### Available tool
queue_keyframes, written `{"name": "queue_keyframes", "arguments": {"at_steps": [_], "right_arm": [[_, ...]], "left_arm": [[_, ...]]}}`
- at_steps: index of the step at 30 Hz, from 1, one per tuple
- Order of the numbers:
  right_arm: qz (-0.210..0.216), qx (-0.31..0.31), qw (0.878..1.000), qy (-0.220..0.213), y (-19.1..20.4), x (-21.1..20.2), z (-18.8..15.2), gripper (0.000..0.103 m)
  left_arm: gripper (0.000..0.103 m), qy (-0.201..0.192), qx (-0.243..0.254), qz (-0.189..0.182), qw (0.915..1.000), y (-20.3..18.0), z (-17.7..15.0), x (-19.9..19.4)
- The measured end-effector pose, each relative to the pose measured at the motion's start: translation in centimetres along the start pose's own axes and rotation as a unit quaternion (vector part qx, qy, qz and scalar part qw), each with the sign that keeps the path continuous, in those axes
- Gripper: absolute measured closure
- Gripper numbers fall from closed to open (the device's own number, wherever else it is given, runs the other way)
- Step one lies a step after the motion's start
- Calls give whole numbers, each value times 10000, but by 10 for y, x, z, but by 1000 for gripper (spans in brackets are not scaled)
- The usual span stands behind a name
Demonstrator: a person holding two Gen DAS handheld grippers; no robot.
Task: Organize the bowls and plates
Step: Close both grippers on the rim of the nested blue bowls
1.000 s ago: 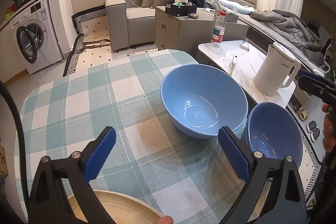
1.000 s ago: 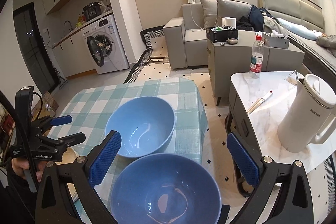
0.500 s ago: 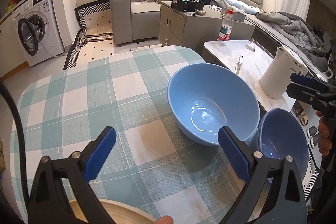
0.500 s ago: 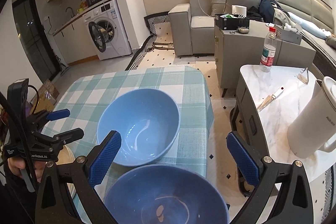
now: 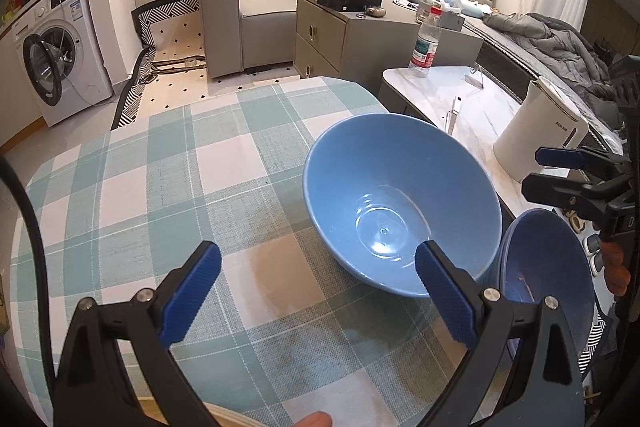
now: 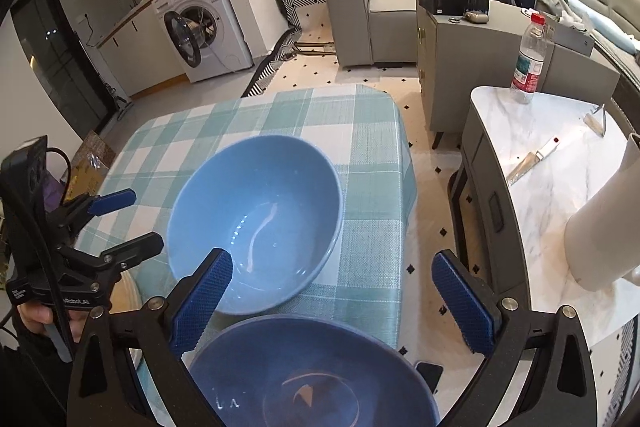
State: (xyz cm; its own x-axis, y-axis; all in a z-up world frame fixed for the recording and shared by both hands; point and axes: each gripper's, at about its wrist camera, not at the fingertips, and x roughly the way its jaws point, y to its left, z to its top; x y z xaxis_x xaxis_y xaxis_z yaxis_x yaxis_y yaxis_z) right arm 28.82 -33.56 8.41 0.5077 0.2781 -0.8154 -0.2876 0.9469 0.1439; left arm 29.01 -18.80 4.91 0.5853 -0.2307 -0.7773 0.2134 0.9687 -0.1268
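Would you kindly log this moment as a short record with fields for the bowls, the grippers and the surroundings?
surface: table with green checked cloth
large blue bowl: upright on the cloth, empty
darker blue bowl: at the table's near right edge, below the right gripper
left gripper: open, holding nothing
right gripper: open, holding nothing
wooden plate: partly visible under the left gripper
side table: white kettle, water bottle, knife

Black gripper frames, blue textured pads [image 5: 192,291], silver screws [image 5: 142,294], black cable [image 5: 34,227], white lettering [image 6: 76,302]
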Motion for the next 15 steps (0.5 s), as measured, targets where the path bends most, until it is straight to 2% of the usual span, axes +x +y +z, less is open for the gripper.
{"name": "queue_keyframes", "arguments": {"at_steps": [6,9,10,12,14,15], "right_arm": [[-55,-91,9998,151,0,15,3,5],[-95,-173,9996,223,2,21,6,15],[-60,-175,9995,264,2,24,6,21],[-50,-170,9994,286,4,27,6,26],[-62,-214,9992,344,6,31,6,32],[-58,-224,9990,372,7,33,6,34]], "left_arm": [[6,47,-46,-220,9997,2,3,7],[8,35,17,-206,9998,0,4,10],[10,41,38,-199,9998,-1,4,11],[16,87,79,-211,9997,-3,4,14],[18,93,112,-232,9996,-5,4,16],[27,95,128,-258,9995,-6,4,16]]}}
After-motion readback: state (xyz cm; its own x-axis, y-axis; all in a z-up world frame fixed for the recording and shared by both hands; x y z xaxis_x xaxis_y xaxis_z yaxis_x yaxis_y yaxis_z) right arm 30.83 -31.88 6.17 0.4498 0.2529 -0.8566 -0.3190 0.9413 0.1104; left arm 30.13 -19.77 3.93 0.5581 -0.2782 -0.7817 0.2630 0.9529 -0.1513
